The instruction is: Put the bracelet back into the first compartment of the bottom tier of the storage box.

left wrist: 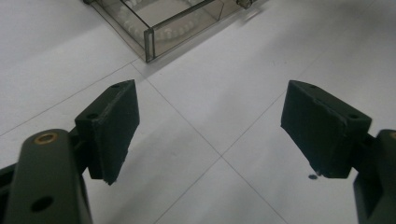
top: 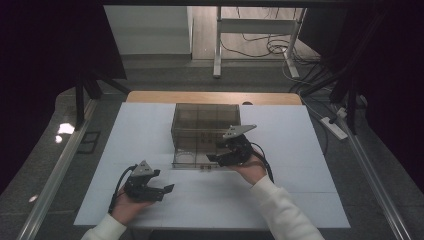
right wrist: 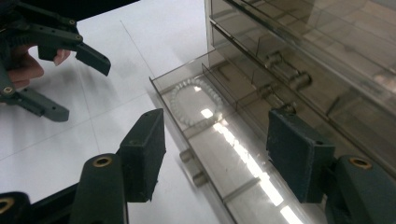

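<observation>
We log: smoked clear-plastic drawer cabinet [top: 205, 125], bottom drawer [right wrist: 219, 135] pulled out, white bead bracelet [right wrist: 194, 100] inside; left gripper [left wrist: 210, 126] and right gripper [right wrist: 215, 149] both spread, grasping nothing.

the high view looks forward and down from the person's side, taking in the whole white tabletop [top: 300, 200] and the floor beyond. the left gripper view sits low and close over the tabletop, facing a corner of the smoky clear drawer box [left wrist: 154, 32]. the right gripper view sits nearer that box [right wrist: 289, 70], over its pulled-out drawer [right wrist: 210, 126]. all three share the drawer; the right gripper view also catches the left gripper [right wrist: 79, 79].
</observation>
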`<move>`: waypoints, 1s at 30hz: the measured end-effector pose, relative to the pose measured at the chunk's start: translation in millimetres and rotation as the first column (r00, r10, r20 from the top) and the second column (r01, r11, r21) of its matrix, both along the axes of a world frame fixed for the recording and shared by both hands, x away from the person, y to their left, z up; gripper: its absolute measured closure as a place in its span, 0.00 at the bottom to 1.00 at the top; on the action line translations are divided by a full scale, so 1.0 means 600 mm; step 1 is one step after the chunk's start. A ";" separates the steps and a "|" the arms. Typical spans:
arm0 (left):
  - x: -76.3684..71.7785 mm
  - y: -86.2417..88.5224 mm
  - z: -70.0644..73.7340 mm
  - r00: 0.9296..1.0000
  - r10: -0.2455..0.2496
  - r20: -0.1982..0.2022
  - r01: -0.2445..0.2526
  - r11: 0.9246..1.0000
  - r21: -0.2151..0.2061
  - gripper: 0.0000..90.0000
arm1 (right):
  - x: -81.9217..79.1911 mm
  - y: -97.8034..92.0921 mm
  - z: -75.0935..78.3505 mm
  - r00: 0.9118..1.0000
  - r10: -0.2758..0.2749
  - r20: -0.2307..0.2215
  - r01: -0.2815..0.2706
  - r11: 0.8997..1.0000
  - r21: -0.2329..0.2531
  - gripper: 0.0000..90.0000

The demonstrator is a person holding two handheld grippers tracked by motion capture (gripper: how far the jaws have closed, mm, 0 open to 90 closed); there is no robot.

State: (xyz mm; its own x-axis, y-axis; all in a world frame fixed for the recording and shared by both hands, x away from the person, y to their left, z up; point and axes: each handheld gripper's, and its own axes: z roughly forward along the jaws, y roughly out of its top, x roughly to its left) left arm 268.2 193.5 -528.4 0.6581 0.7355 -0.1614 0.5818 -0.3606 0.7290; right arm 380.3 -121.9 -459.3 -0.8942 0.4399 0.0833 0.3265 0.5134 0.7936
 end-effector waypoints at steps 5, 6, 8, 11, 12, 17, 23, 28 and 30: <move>0.001 0.001 0.001 1.000 -0.002 0.003 0.002 1.000 -0.001 0.22 | -0.015 -0.021 -0.004 1.000 -0.008 0.017 0.008 1.000 0.004 0.41; 0.001 0.001 0.001 1.000 -0.004 0.005 0.004 1.000 -0.001 0.22 | -0.015 -0.021 -0.004 1.000 -0.008 0.017 0.008 1.000 0.004 0.41; 0.000 0.001 0.002 1.000 -0.006 0.007 0.006 1.000 -0.001 0.22 | -0.021 -0.028 -0.007 1.000 -0.013 0.021 0.013 1.000 0.007 0.42; -0.002 0.002 0.003 1.000 -0.006 0.010 0.007 1.000 -0.003 0.22 | -0.033 -0.040 -0.018 1.000 -0.022 0.022 0.022 1.000 -0.006 0.41; -0.002 0.002 0.003 1.000 -0.007 0.012 0.007 1.000 -0.003 0.22 | -0.033 -0.040 -0.018 1.000 -0.022 0.022 0.022 1.000 -0.006 0.41; 0.000 0.002 0.002 1.000 -0.005 0.008 0.005 1.000 -0.003 0.22 | -0.041 -0.061 -0.028 0.999 -0.040 0.023 0.041 0.999 -0.004 0.41; -0.001 0.002 0.003 1.000 -0.003 0.009 0.003 1.000 -0.001 0.22 | -0.044 -0.083 -0.032 0.998 -0.065 0.023 0.065 0.998 0.006 0.41; -0.001 0.003 0.002 1.000 -0.003 0.009 0.003 1.000 -0.002 0.22 | -0.046 -0.087 -0.033 0.997 -0.070 0.024 0.070 0.997 0.012 0.41; -0.002 0.002 0.003 1.000 -0.002 0.012 0.002 1.000 -0.003 0.22 | -0.047 -0.085 -0.035 0.997 -0.068 0.023 0.068 0.998 0.006 0.41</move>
